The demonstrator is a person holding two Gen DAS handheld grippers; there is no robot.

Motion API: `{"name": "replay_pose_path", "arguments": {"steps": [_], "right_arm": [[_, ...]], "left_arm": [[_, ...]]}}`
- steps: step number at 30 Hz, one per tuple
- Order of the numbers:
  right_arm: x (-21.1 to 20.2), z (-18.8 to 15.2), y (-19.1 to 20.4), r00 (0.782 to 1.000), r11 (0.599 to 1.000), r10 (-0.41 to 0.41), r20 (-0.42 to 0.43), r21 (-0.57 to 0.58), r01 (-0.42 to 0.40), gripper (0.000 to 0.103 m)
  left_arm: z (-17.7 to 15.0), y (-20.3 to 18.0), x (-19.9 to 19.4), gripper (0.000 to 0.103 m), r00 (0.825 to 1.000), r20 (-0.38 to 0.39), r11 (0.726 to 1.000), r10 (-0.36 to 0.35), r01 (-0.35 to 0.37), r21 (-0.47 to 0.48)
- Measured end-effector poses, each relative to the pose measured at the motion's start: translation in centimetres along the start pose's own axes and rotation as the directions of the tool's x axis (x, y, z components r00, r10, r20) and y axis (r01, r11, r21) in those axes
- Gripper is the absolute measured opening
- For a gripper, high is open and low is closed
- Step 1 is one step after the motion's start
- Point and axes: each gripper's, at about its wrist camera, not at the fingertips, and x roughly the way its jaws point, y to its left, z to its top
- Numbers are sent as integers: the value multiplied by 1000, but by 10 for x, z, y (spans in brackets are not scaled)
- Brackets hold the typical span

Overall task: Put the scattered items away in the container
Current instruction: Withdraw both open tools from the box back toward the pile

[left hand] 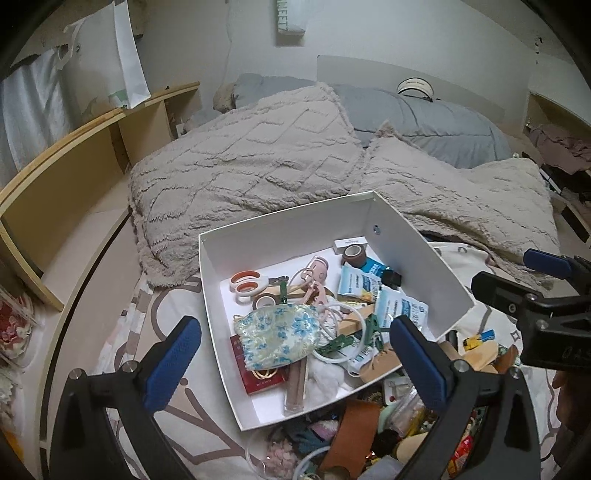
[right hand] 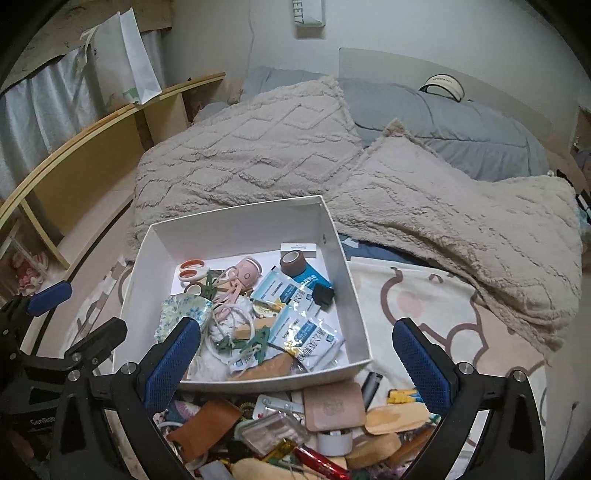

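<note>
Judging from how things lay, the tidying was partly done: the white box (right hand: 243,229) on the bed already held a good share of the clutter, while a dense heap (right hand: 295,432) of loose items lay just in front of its near wall, waiting to go in. Inside the box were orange-handled scissors (right hand: 192,271), a brown tape roll (right hand: 293,261), a pink fan-like gadget (right hand: 247,271), a floral cloth pouch (left hand: 277,338), green clothes pegs (right hand: 255,345), a red packet (left hand: 258,376) and several blue-and-white sachets (right hand: 314,338). Outside it were a brown leather pouch (right hand: 207,424), a tan square patch (right hand: 332,404), a roll of white tape (right hand: 334,441), a clear plastic case (right hand: 273,432) and wooden pieces (right hand: 399,415), among other bits too jumbled to name. The left gripper (left hand: 295,365) hovered over the box's near corner with its blue-padded fingers (left hand: 173,363) spread wide and nothing between them; the right gripper (right hand: 295,362) hung above the near wall and the heap, likewise splayed and empty. Little writing was legible: the sachets carried printed text too small to read, a small white carton (right hand: 298,250) at the back wall bore a faint line I could not make out, and the sign (right hand: 308,13) high on the wall showed only a run of letters, cut off by the frame.
</note>
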Motion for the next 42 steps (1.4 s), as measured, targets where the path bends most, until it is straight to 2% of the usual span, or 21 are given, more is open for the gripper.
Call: {"name": "replay_pose_path", "arguments": {"steps": [11, 16, 22, 26, 31, 42], "right_arm": [[-51, -18, -12, 999, 1000, -20, 45, -6, 20, 103], [-79, -37, -16, 998, 1000, -1, 70, -24, 2, 103], [-106, -62, -21, 996, 999, 23, 92, -30, -20, 103], [-124, -79, -18, 993, 997, 29, 118, -73, -21, 103], [-144, -102, -12, 987, 991, 12, 158, -130, 9, 103], [-166, -151, -18, 981, 993, 39, 191, -116, -17, 103]], "left_arm": [[-9, -10, -42, 103, 999, 46, 1000, -27, 26, 13], [-24, -9, -65, 103, 996, 82, 999, -23, 19, 39], [-43, -1, -87, 103, 995, 94, 999, -39, 35, 38], [-56, 6, -104, 103, 993, 113, 999, -43, 41, 22], [-69, 10, -127, 103, 986, 146, 997, -76, 73, 22], [-111, -1, -166, 103, 970, 200, 987, -138, 119, 105]]}}
